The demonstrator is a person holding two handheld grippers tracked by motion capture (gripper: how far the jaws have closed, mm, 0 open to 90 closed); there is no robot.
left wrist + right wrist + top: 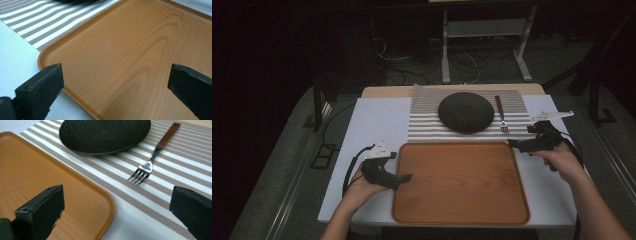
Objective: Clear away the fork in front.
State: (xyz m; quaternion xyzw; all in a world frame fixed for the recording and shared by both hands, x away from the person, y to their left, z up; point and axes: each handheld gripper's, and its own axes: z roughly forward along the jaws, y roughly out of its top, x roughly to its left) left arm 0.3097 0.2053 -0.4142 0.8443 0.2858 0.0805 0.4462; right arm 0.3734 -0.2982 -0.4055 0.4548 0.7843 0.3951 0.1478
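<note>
Nearest the person, a wooden tray (pixel 460 183) lies flat on the white table (pixel 377 125), its long front edge close to the table's near edge and its surface bare. The left gripper (pixel 403 177) is held at the tray's left rim, about midway along that side, with its tips reaching just over the rim; in the left gripper view the two black jaws stand wide apart with nothing between them, the left one over the white surface beside the rim and the right one over the wood grain. The right gripper (pixel 515 144) sits at the tray's far right corner, its tips just at the rim; the right gripper view shows its jaws likewise spread wide and holding nothing, one over the tray corner and the other over the striped placemat (pixel 427 117). Whether either gripper actually touches the tray cannot be told. The placemat lies directly behind the tray, its near edge running along the tray's far rim. On it rests a dark round plate (pixel 465 111) with a rough, pebbled surface, roughly centred on the mat. Just to the right of the plate, apart from it, lies a fork (pixel 501 114) with a wooden handle, tines pointing toward the tray and handle toward the far side. Beyond the table, the floor carries cables (pixel 464 60) and a metal frame's legs (pixel 444 47).
</note>
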